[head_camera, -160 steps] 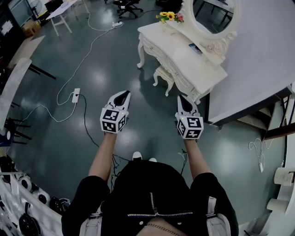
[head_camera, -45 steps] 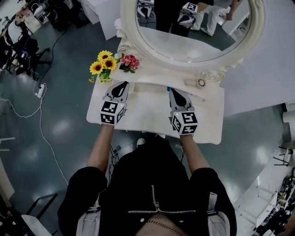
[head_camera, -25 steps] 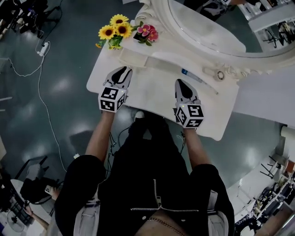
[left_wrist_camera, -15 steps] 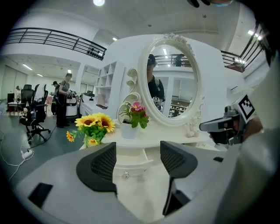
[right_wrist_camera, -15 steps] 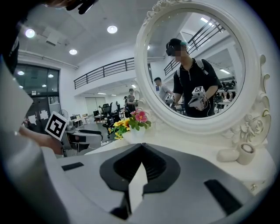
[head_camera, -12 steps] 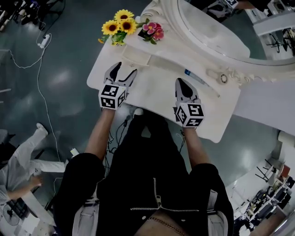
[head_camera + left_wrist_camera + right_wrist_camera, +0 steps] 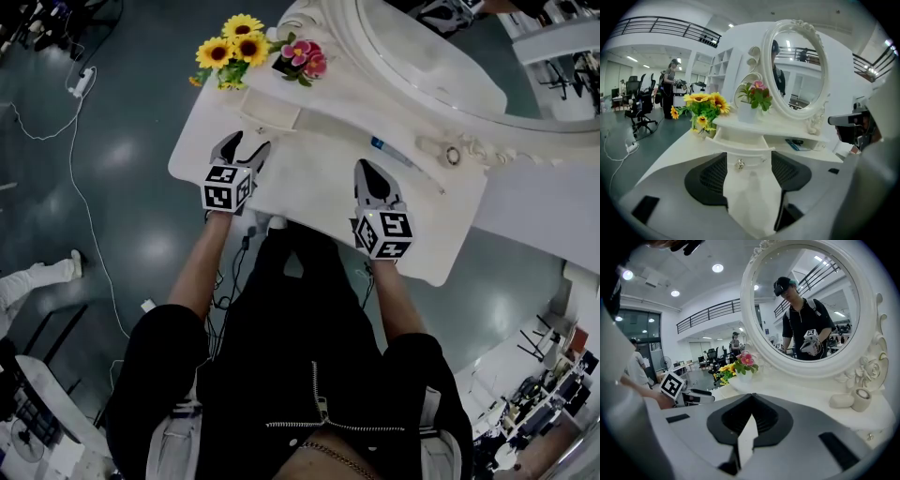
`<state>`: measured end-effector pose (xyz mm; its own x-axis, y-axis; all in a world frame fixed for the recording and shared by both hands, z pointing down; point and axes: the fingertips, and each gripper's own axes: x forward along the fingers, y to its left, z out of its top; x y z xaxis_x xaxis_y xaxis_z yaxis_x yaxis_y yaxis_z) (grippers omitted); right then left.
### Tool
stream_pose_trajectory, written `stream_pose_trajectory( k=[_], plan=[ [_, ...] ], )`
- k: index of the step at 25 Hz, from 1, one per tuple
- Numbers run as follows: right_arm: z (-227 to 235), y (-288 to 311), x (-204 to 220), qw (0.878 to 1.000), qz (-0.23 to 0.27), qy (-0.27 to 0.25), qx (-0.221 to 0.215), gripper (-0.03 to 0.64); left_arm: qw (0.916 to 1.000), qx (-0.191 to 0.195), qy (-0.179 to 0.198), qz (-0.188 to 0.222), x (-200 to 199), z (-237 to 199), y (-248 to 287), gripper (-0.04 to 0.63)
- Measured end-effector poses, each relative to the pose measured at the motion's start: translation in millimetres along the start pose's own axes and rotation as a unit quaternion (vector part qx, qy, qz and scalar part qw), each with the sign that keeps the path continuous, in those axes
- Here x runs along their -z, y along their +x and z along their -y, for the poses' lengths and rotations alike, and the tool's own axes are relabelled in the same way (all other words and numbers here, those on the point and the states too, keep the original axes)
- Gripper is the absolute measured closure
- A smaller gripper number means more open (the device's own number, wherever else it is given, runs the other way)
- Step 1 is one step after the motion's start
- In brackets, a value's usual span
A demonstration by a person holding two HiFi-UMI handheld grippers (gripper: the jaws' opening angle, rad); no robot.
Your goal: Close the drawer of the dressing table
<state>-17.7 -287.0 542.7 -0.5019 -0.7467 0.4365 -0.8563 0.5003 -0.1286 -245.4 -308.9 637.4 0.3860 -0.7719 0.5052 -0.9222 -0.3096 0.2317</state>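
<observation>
Evidently this is the approach step: the drawer point(image 7: 740, 140) stands pulled out and nothing touches it yet. The left tongs point(image 7: 240, 142) hang over the desk point(image 7: 309, 183) with their jaws spread wide. They have just been opening, and they grasp nothing. In the left gripper view the drawer's front panel and its small metal knob point(image 7: 739, 163) sit framed in the gap between the jaws, just ahead of the tips and apart from both pads.

The drawer lies directly ahead of the left tongs, a little below the sunflowers point(image 7: 225, 58) that stand ahead and to their left. Its long axis runs crosswise to the tongs, side to side, while its front faces back toward them. It slides straight away from them, into the low raised shelf under the mirror point(image 7: 422, 56).

The next move, as I judge it, calls for bringing the tips onto the front panel and pressing squarely along that slide line — not at an angle, or the shallow box may jam.

Well to the right, the right tongs point(image 7: 373, 171) are clenched and empty, hovering over bare desk with the drawer off to their left.
</observation>
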Motion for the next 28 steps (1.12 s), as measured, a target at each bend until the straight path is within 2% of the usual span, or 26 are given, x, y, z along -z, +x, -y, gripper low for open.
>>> stream_pose_trajectory(
  k=[2,4,7,9,13,14,16,18,21,28],
  plan=[
    [2,-1,3,1.000,-0.003,0.001,0.002,0.611,0.9993,0.003,-0.035,-0.009,9,-6,10,0.298],
    [5,-2,5,1.000,-0.005,0.002,0.005,0.611,0.9948,0.008,-0.100,-0.014,18,-16,22,0.320],
    [11,-4,8,1.000,-0.008,0.004,0.010,0.611,0.9789,0.017,-0.204,-0.002,26,-29,35,0.356],
    [16,-7,10,1.000,-0.010,0.006,0.016,0.611,0.9715,0.019,-0.236,0.008,28,-34,40,0.383],
    [26,-13,14,0.999,-0.013,0.010,0.028,0.611,0.9659,0.029,-0.257,-0.004,36,-29,48,0.392],
    [28,-14,15,0.999,-0.013,0.012,0.030,0.611,0.9643,0.031,-0.263,-0.003,36,-29,50,0.412],
    [31,-16,17,0.999,-0.014,0.015,0.033,0.611,0.9582,0.039,-0.283,0.003,34,-28,52,0.447],
    [33,-18,19,0.999,-0.015,0.018,0.035,0.611,0.9526,0.043,-0.301,0.005,34,-27,53,0.451],
    [36,-18,20,0.999,-0.015,0.021,0.036,0.611,0.9506,0.034,-0.308,0.004,36,-28,54,0.483],
    [41,-19,20,0.999,-0.012,0.036,0.037,0.611,0.9518,0.029,-0.305,0.008,35,-28,53,0.486]
  ],
)
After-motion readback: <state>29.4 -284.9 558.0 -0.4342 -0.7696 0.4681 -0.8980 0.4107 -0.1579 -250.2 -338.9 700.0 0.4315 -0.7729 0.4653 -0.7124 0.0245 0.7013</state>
